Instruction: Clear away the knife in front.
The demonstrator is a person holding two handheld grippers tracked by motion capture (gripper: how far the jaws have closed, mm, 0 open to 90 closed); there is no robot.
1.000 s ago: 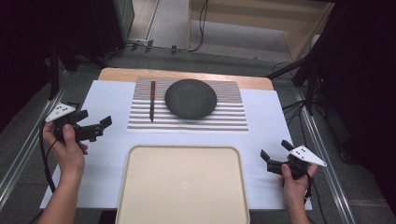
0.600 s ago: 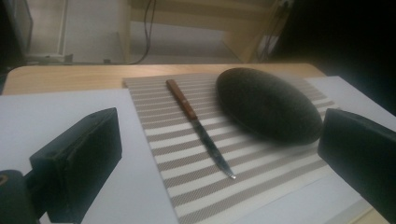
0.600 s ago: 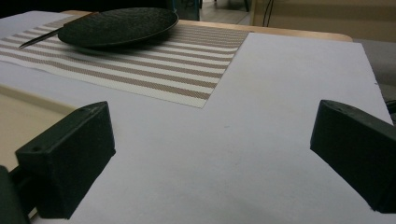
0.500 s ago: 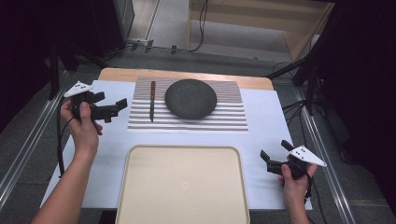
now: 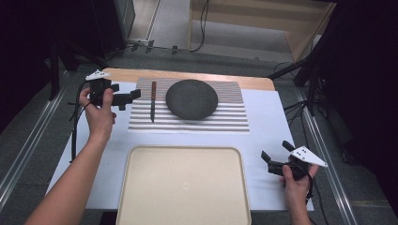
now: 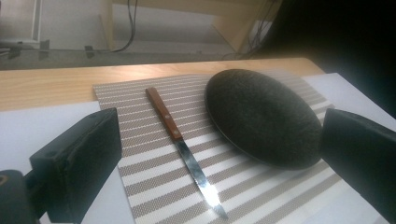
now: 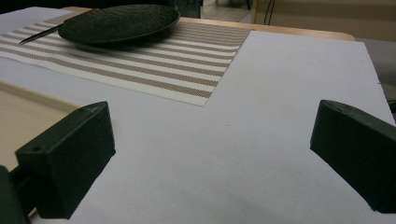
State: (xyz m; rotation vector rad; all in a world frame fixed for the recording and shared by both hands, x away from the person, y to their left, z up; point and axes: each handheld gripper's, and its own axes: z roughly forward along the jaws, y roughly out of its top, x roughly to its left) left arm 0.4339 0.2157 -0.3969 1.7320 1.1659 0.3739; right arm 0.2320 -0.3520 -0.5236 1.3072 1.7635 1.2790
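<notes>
A knife [image 5: 152, 100] with a brown wooden handle lies on the striped placemat [image 5: 230, 115], blade toward me, just left of a dark round plate [image 5: 191, 98]. My left gripper [image 5: 127, 98] is held open above the table's left side, its jaws pointing right at the knife and a short way from it. In the left gripper view the knife [image 6: 182, 144] and plate [image 6: 264, 116] lie between the wide-apart jaws. My right gripper [image 5: 277, 157] rests low near the table's front right, open and holding nothing.
A large beige tray [image 5: 183, 187] sits at the table's front middle. White paper [image 5: 272, 126] covers the table, with a wooden edge [image 5: 187, 75] at the back. Metal rails run along both sides. The right gripper view looks across bare paper [image 7: 261, 116] toward the plate [image 7: 119, 21].
My left gripper has moved away from me and to the right, from the left edge to just beside the placemat near the knife. The right gripper has stayed put.
</notes>
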